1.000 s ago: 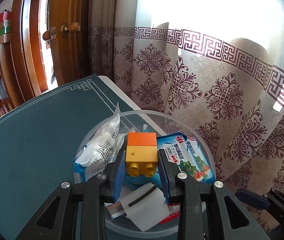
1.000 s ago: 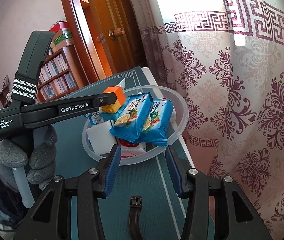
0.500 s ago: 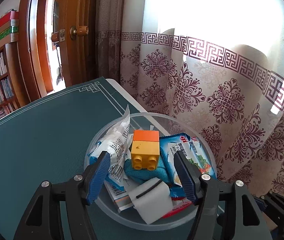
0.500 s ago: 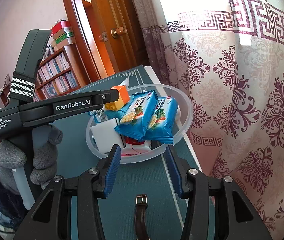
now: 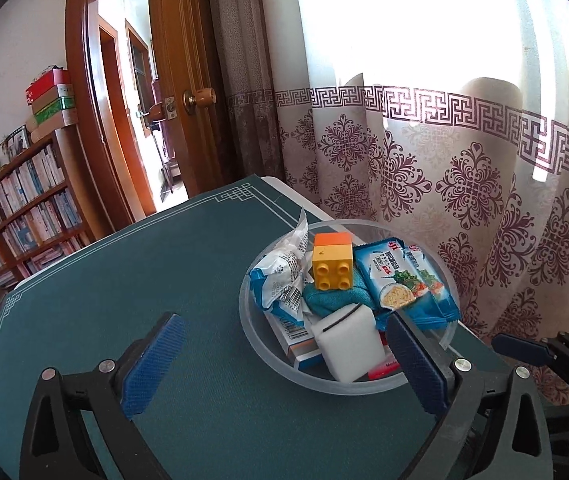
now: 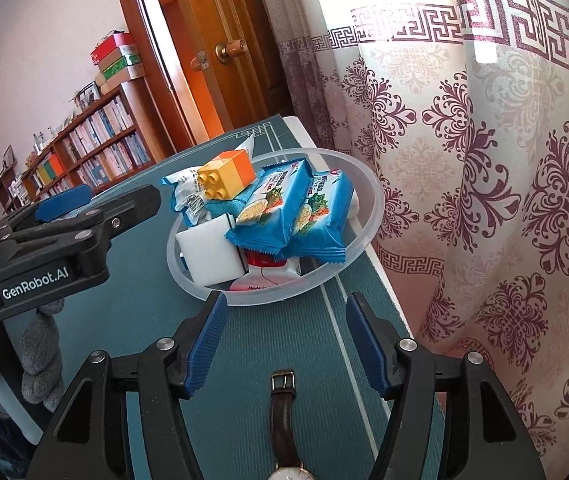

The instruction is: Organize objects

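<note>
Left gripper (image 5: 280, 356), jaws just opened wide and empty, leaves the yellow-and-orange toy brick (image 5: 332, 265) atop the heaped translucent plastic bowl (image 5: 450, 280), centre frame. Right gripper (image 6: 286, 344), jaws opening halfway over nothing, sits above the brown-strapped wristwatch (image 6: 284, 420) at bottom centre; next judged: descend and close on it.

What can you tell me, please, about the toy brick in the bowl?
The brick is a chunky plastic toy block, yellow with an orange end, lying on its side so its four round studs face the left camera. It sits atop the pile in the clear bowl, resting on a teal cloth, with a white wrapper to its left and blue snack packs to its right. No tongs touch it.
</note>
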Demonstrator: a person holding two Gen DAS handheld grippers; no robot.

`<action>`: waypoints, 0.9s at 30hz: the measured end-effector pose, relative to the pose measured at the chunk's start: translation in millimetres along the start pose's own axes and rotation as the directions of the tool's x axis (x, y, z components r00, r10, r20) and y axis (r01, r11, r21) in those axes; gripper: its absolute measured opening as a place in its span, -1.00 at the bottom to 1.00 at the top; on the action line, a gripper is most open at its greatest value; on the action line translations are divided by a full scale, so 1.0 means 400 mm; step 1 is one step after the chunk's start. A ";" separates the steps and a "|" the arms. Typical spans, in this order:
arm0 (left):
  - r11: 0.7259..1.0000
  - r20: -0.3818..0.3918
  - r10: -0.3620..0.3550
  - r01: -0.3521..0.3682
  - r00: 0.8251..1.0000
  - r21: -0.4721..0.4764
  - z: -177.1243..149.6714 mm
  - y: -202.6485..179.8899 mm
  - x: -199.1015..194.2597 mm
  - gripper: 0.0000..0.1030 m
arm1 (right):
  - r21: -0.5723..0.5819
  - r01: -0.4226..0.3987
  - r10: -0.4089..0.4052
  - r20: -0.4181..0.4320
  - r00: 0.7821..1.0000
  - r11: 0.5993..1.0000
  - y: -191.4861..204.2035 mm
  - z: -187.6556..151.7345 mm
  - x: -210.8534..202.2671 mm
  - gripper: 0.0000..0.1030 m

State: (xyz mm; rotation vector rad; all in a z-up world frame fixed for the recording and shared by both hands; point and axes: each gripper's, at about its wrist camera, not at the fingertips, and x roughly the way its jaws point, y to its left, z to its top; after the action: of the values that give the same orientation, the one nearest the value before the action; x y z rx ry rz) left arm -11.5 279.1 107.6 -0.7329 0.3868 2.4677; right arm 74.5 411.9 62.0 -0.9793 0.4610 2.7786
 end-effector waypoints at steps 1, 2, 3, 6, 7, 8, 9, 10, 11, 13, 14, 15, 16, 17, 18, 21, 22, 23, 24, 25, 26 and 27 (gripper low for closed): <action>1.000 -0.007 -0.003 0.003 1.000 -0.013 -0.006 0.004 -0.002 0.99 | 0.002 0.004 -0.004 -0.002 1.000 1.000 -0.001 -0.001 0.000 0.36; 1.000 -0.015 -0.005 0.005 1.000 -0.029 -0.012 0.008 -0.005 0.99 | 0.006 0.006 -0.006 -0.003 1.000 1.000 -0.003 -0.003 -0.001 0.44; 0.999 -0.023 -0.006 0.005 1.000 -0.047 -0.019 0.012 -0.008 0.99 | 0.010 0.009 -0.008 -0.007 1.000 1.000 -0.005 -0.004 0.000 0.52; 0.996 -0.048 -0.010 0.005 0.999 -0.092 -0.033 0.021 -0.011 0.99 | 0.002 0.027 -0.027 -0.028 0.999 1.000 -0.005 -0.006 0.004 0.67; 0.995 -0.054 -0.005 -0.001 0.999 -0.102 -0.036 0.022 -0.012 0.99 | 0.000 0.037 -0.037 -0.031 0.999 0.999 -0.006 -0.006 0.005 0.70; 0.994 -0.057 0.000 -0.006 0.998 -0.109 -0.039 0.025 -0.014 0.99 | -0.002 0.045 -0.045 -0.033 0.998 0.999 -0.007 -0.007 0.006 0.76; 0.993 -0.059 0.007 -0.014 0.998 -0.116 -0.041 0.027 -0.016 0.99 | -0.003 0.054 -0.054 -0.035 0.998 0.999 -0.008 -0.007 0.006 0.81; 0.992 -0.060 0.017 -0.024 0.998 -0.122 -0.044 0.029 -0.018 0.99 | -0.004 0.061 -0.062 -0.034 0.998 0.998 -0.009 -0.007 0.006 0.82; 0.991 -0.061 0.024 -0.032 0.998 -0.127 -0.047 0.031 -0.020 0.99 | -0.006 0.067 -0.067 -0.033 0.997 0.998 -0.009 -0.007 0.006 0.83; 0.990 -0.065 0.030 -0.039 0.997 -0.136 -0.053 0.036 -0.022 0.99 | -0.014 0.079 -0.080 -0.030 0.996 0.997 -0.008 -0.005 0.005 0.87; 0.989 -0.069 0.031 -0.041 0.997 -0.141 -0.055 0.038 -0.023 0.99 | -0.020 0.085 -0.086 -0.027 0.996 0.996 -0.008 -0.005 0.004 0.90; 0.988 -0.072 0.033 -0.043 0.997 -0.146 -0.058 0.040 -0.023 0.99 | -0.028 0.091 -0.092 -0.024 0.995 0.995 -0.006 -0.004 0.004 0.91; 0.988 -0.073 0.035 -0.046 0.997 -0.149 -0.060 0.042 -0.024 0.99 | -0.037 0.097 -0.098 -0.023 0.995 0.995 -0.004 -0.004 0.004 0.92; 0.987 -0.074 0.038 -0.049 0.997 -0.152 -0.062 0.042 -0.025 0.99 | -0.045 0.101 -0.102 -0.023 0.995 0.994 -0.002 -0.005 0.004 0.93; 0.987 -0.074 0.041 -0.053 0.996 -0.154 -0.065 0.043 -0.025 0.99 | -0.051 0.102 -0.103 -0.022 0.994 0.993 0.000 -0.005 0.004 0.93; 0.986 -0.081 0.047 -0.059 0.996 -0.154 -0.072 0.043 -0.027 0.99 | -0.074 0.102 -0.104 -0.023 0.994 0.992 0.009 -0.008 0.006 0.94; 0.987 -0.087 0.047 -0.060 0.995 -0.151 -0.075 0.043 -0.026 0.99 | -0.084 0.104 -0.106 -0.022 0.994 0.991 0.013 -0.009 0.006 0.94; 0.987 -0.089 0.044 -0.057 0.995 -0.148 -0.077 0.042 -0.025 0.99 | -0.093 0.105 -0.108 -0.022 0.994 0.990 0.017 -0.011 0.007 0.94; 0.988 -0.090 0.043 -0.056 0.995 -0.146 -0.079 0.041 -0.025 0.99 | -0.102 0.105 -0.108 -0.023 0.994 0.989 0.019 -0.012 0.010 0.94; 0.988 -0.093 0.042 -0.055 0.995 -0.143 -0.081 0.039 -0.024 0.99 | -0.108 0.105 -0.108 -0.025 0.994 0.989 0.021 -0.013 0.011 0.94; 0.989 -0.098 0.039 -0.053 0.994 -0.138 -0.083 0.038 -0.023 0.99 | -0.112 0.105 -0.108 -0.027 0.994 0.988 0.022 -0.015 0.013 0.94; 0.990 -0.102 0.037 -0.051 0.994 -0.133 -0.085 0.035 -0.022 0.99 | -0.115 0.104 -0.108 -0.029 0.994 0.988 0.024 -0.017 0.015 0.94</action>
State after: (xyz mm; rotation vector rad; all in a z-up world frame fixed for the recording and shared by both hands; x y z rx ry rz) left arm 1.1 250.1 86.6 -0.9152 0.2761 2.5244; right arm 71.5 401.1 55.6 -1.0456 0.2502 2.7210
